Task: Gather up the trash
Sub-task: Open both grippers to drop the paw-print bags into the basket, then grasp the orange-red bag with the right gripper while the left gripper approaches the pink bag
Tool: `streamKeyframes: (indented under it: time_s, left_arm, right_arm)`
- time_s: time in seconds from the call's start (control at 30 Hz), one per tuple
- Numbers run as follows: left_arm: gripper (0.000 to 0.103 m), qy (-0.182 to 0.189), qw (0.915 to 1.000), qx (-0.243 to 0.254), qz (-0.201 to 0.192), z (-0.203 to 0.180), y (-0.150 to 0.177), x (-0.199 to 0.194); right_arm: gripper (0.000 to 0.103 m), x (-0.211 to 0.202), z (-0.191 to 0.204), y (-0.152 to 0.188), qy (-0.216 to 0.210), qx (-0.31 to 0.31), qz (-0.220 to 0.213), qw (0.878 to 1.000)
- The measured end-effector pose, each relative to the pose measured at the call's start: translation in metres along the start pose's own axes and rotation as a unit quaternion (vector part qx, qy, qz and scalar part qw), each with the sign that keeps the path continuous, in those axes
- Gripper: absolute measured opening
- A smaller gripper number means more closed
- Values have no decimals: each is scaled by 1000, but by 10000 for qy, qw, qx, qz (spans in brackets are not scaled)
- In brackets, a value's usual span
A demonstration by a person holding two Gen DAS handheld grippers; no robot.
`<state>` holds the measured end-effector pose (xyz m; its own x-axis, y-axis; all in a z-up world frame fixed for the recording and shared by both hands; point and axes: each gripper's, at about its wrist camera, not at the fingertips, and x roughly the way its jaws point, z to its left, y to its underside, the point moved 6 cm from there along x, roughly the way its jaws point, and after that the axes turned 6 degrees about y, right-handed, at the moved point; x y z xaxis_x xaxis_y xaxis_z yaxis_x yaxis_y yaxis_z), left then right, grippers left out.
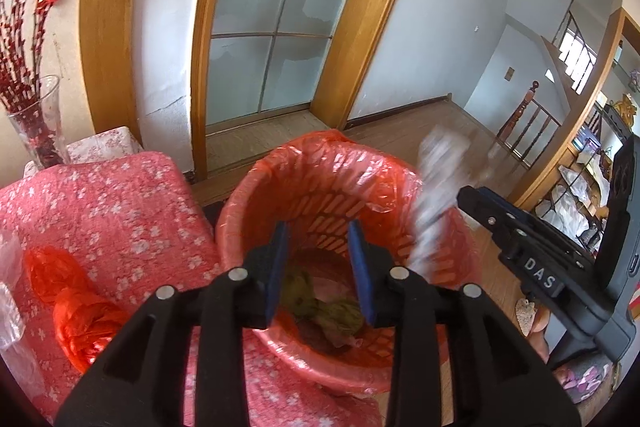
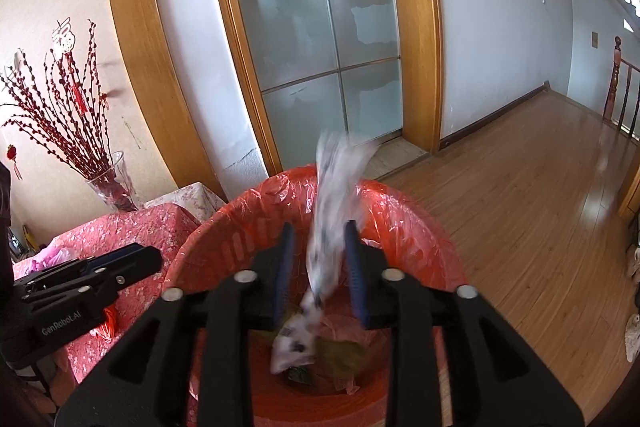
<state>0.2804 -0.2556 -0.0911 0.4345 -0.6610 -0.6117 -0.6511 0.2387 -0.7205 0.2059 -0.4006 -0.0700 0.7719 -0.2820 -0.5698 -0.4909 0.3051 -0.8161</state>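
Over the bin: both my grippers hang above the red trash basket (image 1: 344,187), which is lined with a red plastic bag and stands against the table with the pink flowered cloth (image 1: 120,211).
Right gripper (image 2: 318,267): jaws apart; a crumpled white wrapper (image 2: 332,211), motion-blurred, sits in the gap. The pads don't seem to press on it, so I read it as let go and dropping.
Left gripper (image 1: 320,269): jaws apart, nothing between them, pointing down into the basket.
Trash location: wrapper is over the basket mouth, lower end already below the rim in the right wrist view. Greenish and pinkish scraps (image 1: 320,303) already lie at the bottom.
Still out: a knotted red plastic bag (image 1: 76,303) lies on the cloth, left of the basket. Whether it counts as trash I can't tell.
Step in hand: dropping the wrapper into the basket.
Doing it well: I keep the right jaws wide and steady over the middle until the wrapper clears the pads. No sideways jerk; light paper drifts and could land on the liner's edge or the wooden floor (image 2: 520,187).
Watch: the two grippers sit close, so I keep the left clear of the falling piece.
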Motion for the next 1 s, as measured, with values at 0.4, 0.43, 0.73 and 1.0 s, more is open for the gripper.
streamKeyframes:
  time_s: [0.4, 0.43, 0.73, 1.0]
  left_arm:
    - [42, -756, 9958, -111, -512, 37, 14, -67]
    - [42, -836, 9948, -127, -576, 42, 15, -77]
    - [45, -1685, 9785, -500, -1082, 106, 35, -170]
    - [47, -2474, 9537, -1054, -1344, 172, 55, -242]
  right_arm:
    - [42, -13, 32, 7, -119, -390, -92, 9991]
    - [42, -14, 38, 8, -171, -455, -87, 9988]
    - [42, -20, 119, 27, -927, -949, 80, 9911]
    - [42, -15, 203, 59, -1504, -1454, 396, 9771]
